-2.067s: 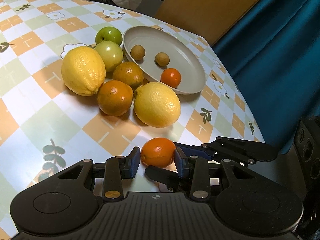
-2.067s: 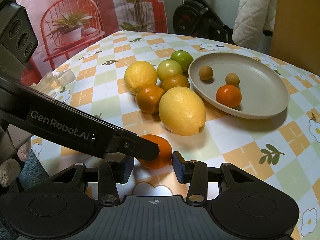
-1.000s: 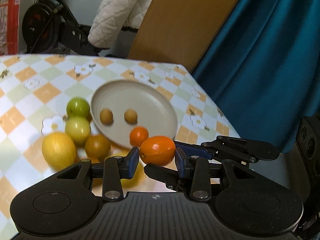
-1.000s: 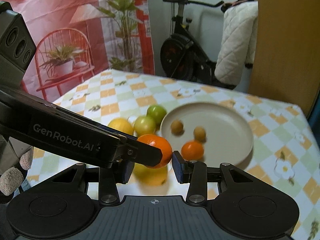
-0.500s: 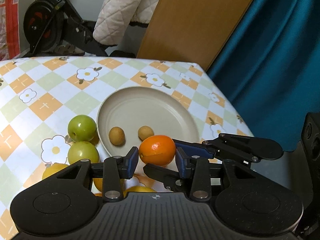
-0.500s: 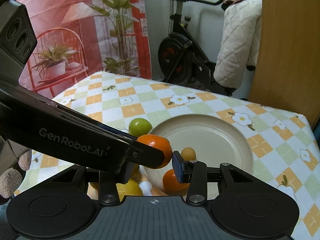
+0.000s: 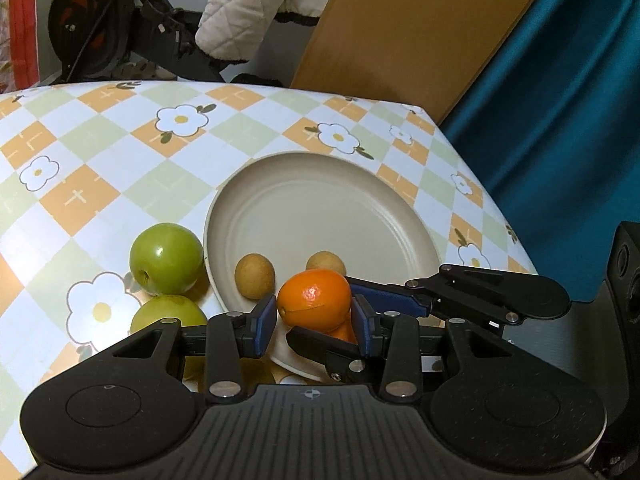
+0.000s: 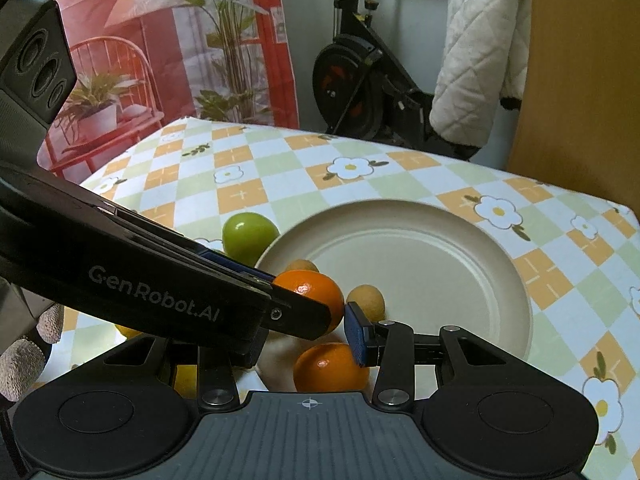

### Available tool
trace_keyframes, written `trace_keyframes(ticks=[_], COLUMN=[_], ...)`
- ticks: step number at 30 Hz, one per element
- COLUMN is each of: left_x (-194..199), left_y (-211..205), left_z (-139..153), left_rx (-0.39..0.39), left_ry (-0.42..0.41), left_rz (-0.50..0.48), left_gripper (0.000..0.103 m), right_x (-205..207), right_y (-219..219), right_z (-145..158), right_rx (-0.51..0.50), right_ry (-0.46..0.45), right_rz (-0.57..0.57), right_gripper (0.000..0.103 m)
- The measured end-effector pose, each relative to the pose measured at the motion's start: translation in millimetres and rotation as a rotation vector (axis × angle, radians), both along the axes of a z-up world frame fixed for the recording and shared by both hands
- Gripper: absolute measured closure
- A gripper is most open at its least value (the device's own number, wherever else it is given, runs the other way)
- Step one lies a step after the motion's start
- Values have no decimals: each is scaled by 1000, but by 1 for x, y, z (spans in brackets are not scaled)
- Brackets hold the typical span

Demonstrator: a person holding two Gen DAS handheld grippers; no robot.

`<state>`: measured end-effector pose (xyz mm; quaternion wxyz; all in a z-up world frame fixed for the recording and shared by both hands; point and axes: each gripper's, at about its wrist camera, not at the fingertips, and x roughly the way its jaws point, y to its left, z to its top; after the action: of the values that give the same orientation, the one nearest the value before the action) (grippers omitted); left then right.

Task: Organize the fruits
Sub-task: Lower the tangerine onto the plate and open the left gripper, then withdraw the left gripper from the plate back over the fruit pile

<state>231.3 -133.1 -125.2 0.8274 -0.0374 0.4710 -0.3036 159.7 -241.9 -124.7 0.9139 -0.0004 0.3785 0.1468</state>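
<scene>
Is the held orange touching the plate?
Apart. The left wrist view shows the orange pinched between both grippers, lifted above the plate.

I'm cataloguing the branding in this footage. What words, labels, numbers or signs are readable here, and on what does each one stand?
"GenRobot.AI": white letters on the black arm of the left gripper, seen in the right wrist view.
Nothing else is readable: the tablecloth, the plate, the fruit and the red backdrop show pictures and patterns only, no lettering.
</scene>
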Motion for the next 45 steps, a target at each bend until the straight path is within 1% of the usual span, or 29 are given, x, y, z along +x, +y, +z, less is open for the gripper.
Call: trace_keyframes(ticks=[4,6,11,15,18,21,22,25,27,29,30,33,37,42,45], left_x=[1,0,-9,-23,-37,-53,-58,-74,-83,-91,-96,-104,-107,-103,-101], left_y=[-1,0,10,31,56,84,91,113,122,130,133,140,150,161,166], left_z=[-3,-2,13,36,51,63,65,71,72,71,71,68,62,53,48], left_rx=[1,0,-18,-34,-29,15,32,63,72,77,80,84,74,56,62], left_ry=[7,3,-24,-87,-131,-168,-177,-198,-198,-192,-193,-202,-191,-177,-161], left_rz=[7,12,22,42,89,148,166,213,232,250,260,269,274,275,273], left_gripper=[61,58,56,48,41,39,34,25,22,20,19,16,16,16,16], right_x=[2,2,-5,-18,-32,-47,-51,-65,-73,-81,-86,-95,-99,-89,-80], right_y=[1,0,-2,-4,-3,3,5,15,23,32,36,47,58,69,77], right_z=[-3,-2,5,19,30,38,40,44,46,48,49,54,54,49,44], right_rx=[0,-3,1,11,22,35,39,55,52,42,36,6,-37,-53,-68], right_ry=[13,15,6,-16,-29,-34,-34,-17,-5,3,2,9,25,54,72], right_rz=[-6,-16,-45,-70,-91,-107,-112,-127,-140,-153,-160,-159,-167,-169,-153], right_gripper=[65,65,64,64,64,61,57,56,53,32,29,27,27,27,27])
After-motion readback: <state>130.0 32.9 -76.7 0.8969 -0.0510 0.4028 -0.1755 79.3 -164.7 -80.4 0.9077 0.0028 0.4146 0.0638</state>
